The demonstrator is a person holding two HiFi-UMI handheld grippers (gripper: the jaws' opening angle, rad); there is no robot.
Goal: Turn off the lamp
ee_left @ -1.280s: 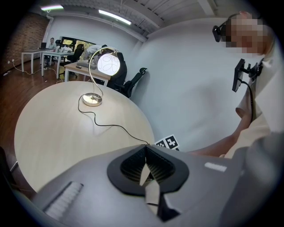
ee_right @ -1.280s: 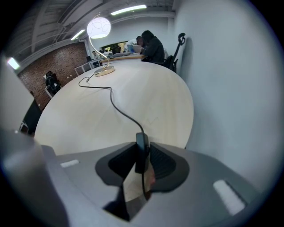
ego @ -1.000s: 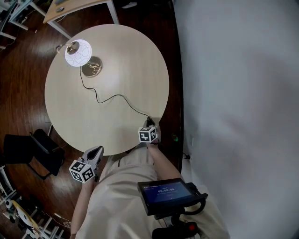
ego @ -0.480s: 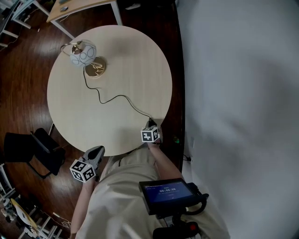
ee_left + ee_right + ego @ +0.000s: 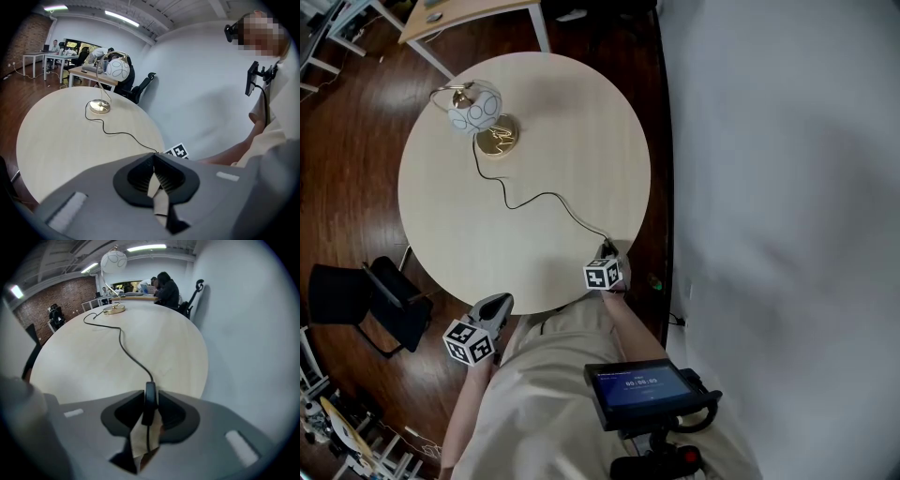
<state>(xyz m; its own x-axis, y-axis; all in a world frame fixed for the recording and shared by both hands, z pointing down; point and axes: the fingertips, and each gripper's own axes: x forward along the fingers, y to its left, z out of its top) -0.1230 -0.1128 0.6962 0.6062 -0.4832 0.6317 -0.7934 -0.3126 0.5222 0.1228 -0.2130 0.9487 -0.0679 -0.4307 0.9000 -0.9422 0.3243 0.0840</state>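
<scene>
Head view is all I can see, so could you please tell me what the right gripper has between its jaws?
Observer: A black inline switch on the lamp cord sits between the jaws of the right gripper. They touch both its sides and have just been opening.
Operator: Thank you. And the left gripper?
Observer: The left gripper has its jaws shut together with nothing between them.
Operator: Is anyone behind the lamp?
Observer: Yes, people sit at a desk beyond the lamp.

Dark wood floor point(image 5: 347, 169), white wall point(image 5: 787, 187), round pale table point(image 5: 572, 141), black chair point(image 5: 389, 314), brick wall point(image 5: 70, 289), ceiling strip lights point(image 5: 145, 247).
</scene>
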